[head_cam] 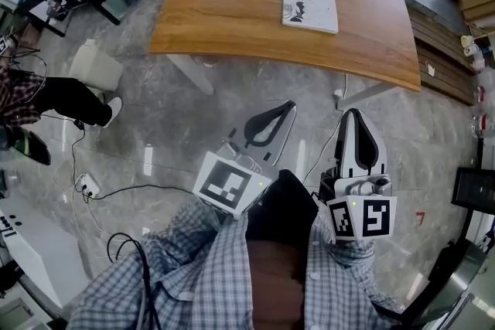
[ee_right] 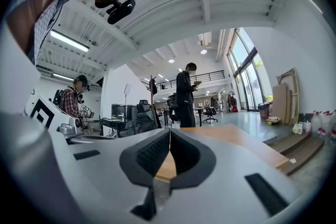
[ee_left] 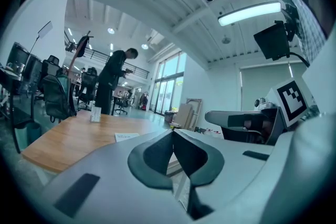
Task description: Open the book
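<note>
A closed white book [head_cam: 310,2] lies flat on the wooden table [head_cam: 232,4], toward its right side. Both grippers hang low in front of my body, over the floor and well short of the table. My left gripper [head_cam: 289,105] is shut with nothing in it, and my right gripper [head_cam: 352,113] is likewise shut and empty. In the left gripper view the jaws [ee_left: 173,134] meet, with the book [ee_left: 127,137] small beyond them on the table [ee_left: 63,140]. The right gripper view shows shut jaws [ee_right: 169,133] before the table [ee_right: 231,139].
A white bin [head_cam: 97,66] stands on the floor at left beside a seated person's legs [head_cam: 69,100]. Cables and a power strip [head_cam: 87,185] lie on the tiles. Wooden planks [head_cam: 442,50] run along the right. A person [ee_right: 185,95] stands beyond the table.
</note>
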Demonstrator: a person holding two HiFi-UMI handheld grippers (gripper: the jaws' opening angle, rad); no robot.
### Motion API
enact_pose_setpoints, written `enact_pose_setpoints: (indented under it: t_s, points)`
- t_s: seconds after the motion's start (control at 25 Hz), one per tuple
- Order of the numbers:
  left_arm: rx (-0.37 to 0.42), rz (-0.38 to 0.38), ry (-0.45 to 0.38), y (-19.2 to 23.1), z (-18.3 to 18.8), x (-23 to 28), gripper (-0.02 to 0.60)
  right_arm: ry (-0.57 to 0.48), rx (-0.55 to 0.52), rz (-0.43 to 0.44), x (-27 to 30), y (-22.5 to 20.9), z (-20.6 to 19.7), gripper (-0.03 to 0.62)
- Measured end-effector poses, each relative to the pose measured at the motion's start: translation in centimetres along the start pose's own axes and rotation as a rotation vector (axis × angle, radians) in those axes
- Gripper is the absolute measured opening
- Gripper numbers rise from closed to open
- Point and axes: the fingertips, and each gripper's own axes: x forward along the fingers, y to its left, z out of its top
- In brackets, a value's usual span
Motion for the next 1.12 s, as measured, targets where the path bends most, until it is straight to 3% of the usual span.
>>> enact_pose_setpoints:
  t_s: [0.52,0.72,0.88,1.12]
  points:
    - [-0.002,0.015,-0.001,2.2,-0.4,0.9,0.008,0.027,-0.007,0.009,2.3,-0.2,-1.3,0.020]
    - [0.051,0.033,0.004,3.2,-0.7,2.8,0.008,0.030,0.005,0.044,4.7,-1.3,-1.9,0.020]
    - [-0.018,0.067,0.014,4.7,-1.2,5.2,0.008,0.040,0.007,0.071,7.3,-2.9,-2.3,0.020]
    - [-0.021,0.095,0.042,7.3,-1.4,10.7,0.008,0.058,0.010,0.098,12.0,-6.9,-2.2,0.020]
